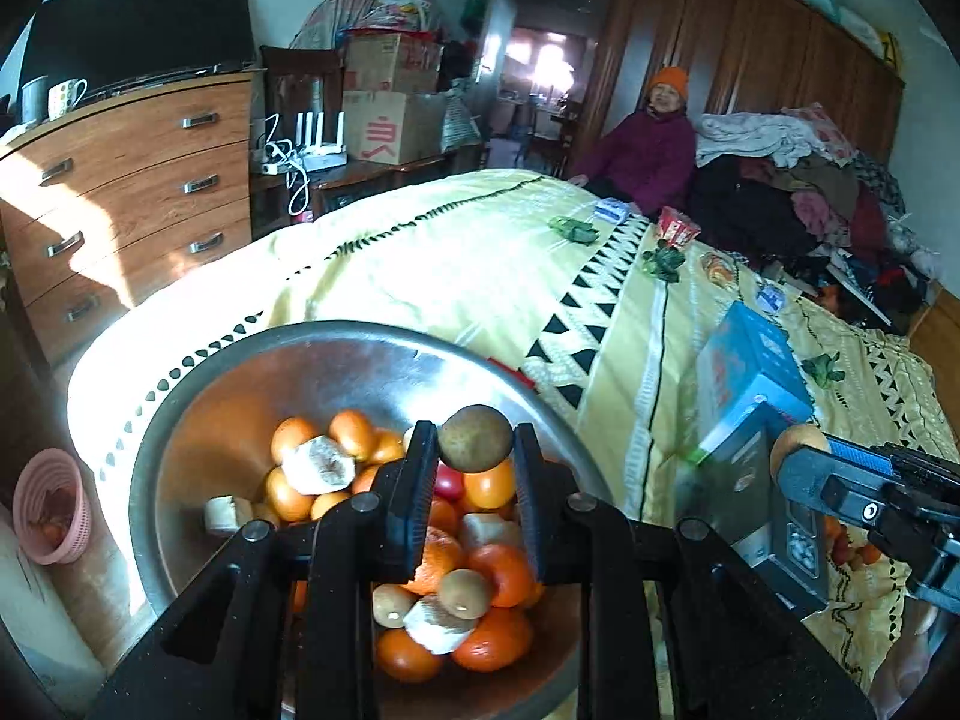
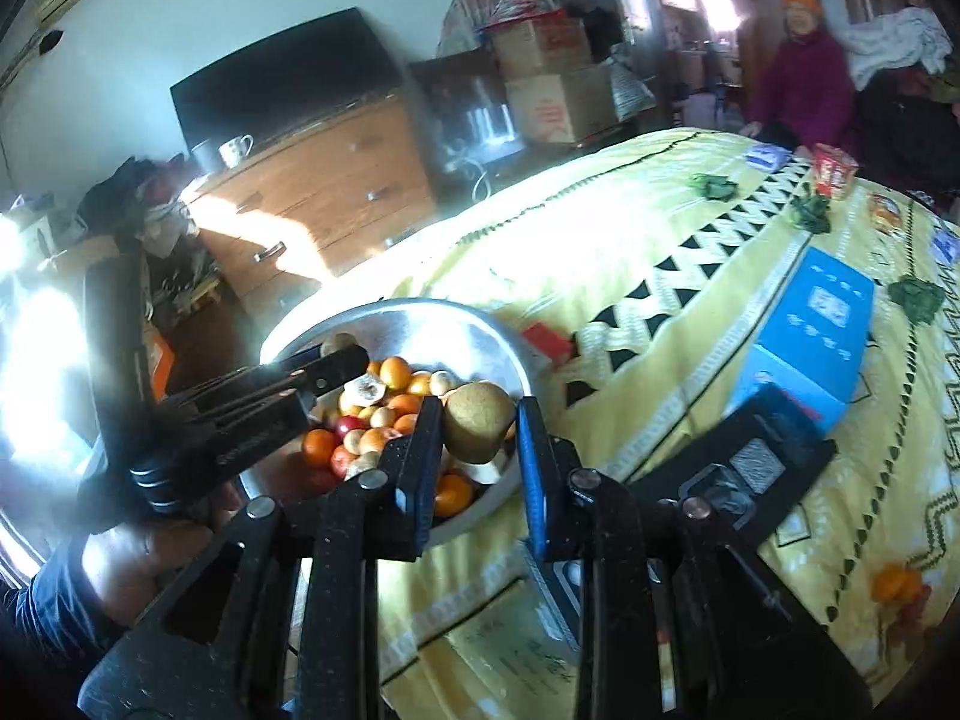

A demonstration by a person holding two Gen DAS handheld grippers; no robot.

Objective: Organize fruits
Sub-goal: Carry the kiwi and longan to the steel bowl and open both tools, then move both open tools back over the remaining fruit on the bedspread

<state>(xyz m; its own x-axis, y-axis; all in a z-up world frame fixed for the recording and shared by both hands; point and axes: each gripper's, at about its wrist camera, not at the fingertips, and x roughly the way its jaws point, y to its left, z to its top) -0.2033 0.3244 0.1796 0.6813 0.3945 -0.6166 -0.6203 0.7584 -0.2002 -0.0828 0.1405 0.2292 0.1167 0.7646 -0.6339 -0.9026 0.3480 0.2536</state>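
Both the left gripper (image 1: 475, 450) and right gripper (image 2: 480, 438) clench brown fruits above the bowl (image 1: 198, 390) (near the bed's edge).

This is a lived-in bedroom in a home. A bed (image 1: 492, 252) under a yellow patterned quilt fills the middle, and a heap of clothes (image 1: 798, 180) is piled along its far edge. A wooden chest of drawers (image 1: 138, 192) stands beside the bed with a dark television (image 1: 144, 30) and a mug (image 1: 65, 97) on top. Stacked cardboard boxes (image 1: 390, 102) and a white router (image 1: 321, 144) crowd a small table next to it. A tall wooden wardrobe (image 1: 750, 42) lines the back wall, and a woman in an orange hat (image 1: 651, 144) sits at the bed's far edge.
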